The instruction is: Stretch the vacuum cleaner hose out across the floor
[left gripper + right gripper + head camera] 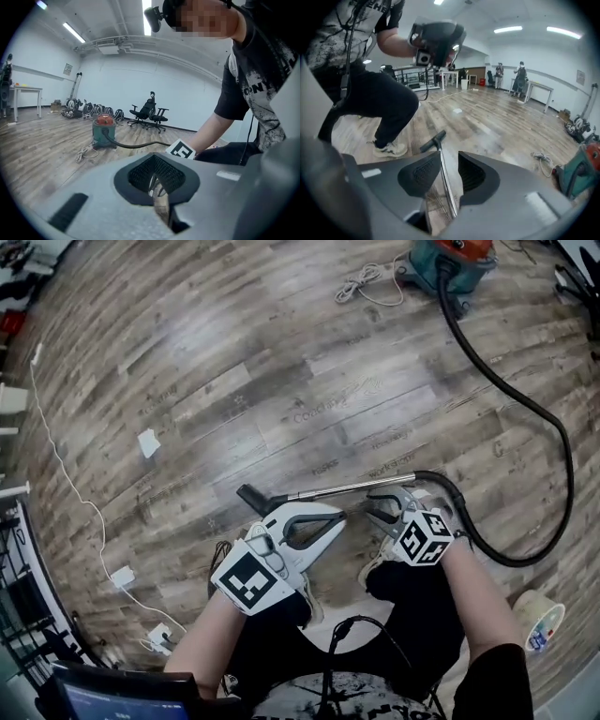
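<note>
The vacuum cleaner hose (525,404) runs from the vacuum cleaner (450,259) down the floor (234,381) on your right, then loops back to the metal wand (347,487). The wand lies crosswise before you, its nozzle (251,498) pointing left. Your forearms reach down and forward. Your left gripper (339,516), near the wand, has its jaws pressed together on nothing. Your right gripper (370,505) has its jaws partly apart, with the wand between them but not gripped.

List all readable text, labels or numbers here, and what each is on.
"ONY": part of the print on the person's T-shirt, rest hidden in folds.
Faint lettering on the floor planks: too faint to read.
Label on the tape roll: too small.
Wall sign: too small.
Left marker cube and right marker cube: patterns only, no text.
Vacuum cleaner: no label readable.
</note>
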A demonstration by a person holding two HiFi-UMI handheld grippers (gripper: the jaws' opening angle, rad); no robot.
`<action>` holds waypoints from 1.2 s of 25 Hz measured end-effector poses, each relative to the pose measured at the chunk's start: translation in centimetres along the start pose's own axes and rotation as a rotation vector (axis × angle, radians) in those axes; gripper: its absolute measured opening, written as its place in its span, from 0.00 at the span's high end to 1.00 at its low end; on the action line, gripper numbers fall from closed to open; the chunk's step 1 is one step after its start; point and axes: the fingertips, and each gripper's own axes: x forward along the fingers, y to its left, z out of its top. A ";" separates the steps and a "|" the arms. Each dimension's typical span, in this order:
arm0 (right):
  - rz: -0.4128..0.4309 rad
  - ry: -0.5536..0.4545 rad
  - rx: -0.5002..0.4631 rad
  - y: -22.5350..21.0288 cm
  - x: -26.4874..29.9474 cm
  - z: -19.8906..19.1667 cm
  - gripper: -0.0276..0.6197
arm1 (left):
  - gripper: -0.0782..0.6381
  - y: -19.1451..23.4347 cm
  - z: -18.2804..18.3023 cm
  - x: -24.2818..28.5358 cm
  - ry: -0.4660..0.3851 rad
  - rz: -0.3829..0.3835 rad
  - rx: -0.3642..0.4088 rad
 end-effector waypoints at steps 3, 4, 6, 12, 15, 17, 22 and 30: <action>0.055 0.120 0.003 0.0 7.8 -8.3 0.69 | 0.90 1.8 -4.7 2.5 -0.008 -0.004 0.030; 0.066 0.162 0.004 -0.1 10.4 -10.9 0.67 | 0.90 2.4 -6.4 3.1 -0.002 -0.005 0.039; 0.091 0.245 0.016 0.0 15.0 -15.7 0.65 | 0.90 3.1 -9.6 3.9 0.024 -0.008 0.046; 0.138 0.457 -0.007 1.0 22.9 -24.6 0.60 | 0.90 3.9 -15.9 5.0 0.086 0.008 0.040; 0.146 0.506 -0.043 1.1 24.5 -26.1 0.59 | 0.90 4.1 -17.5 5.2 0.131 0.014 0.041; 0.155 0.533 -0.075 1.6 25.3 -26.8 0.61 | 0.89 4.0 -18.3 5.0 0.148 0.016 0.032; 0.130 0.576 -0.140 1.3 26.6 -27.9 0.69 | 0.90 3.9 -19.4 5.0 0.116 0.036 0.017; 0.146 0.615 -0.185 1.6 26.9 -28.1 0.68 | 0.89 4.0 -21.0 5.6 0.147 0.024 0.010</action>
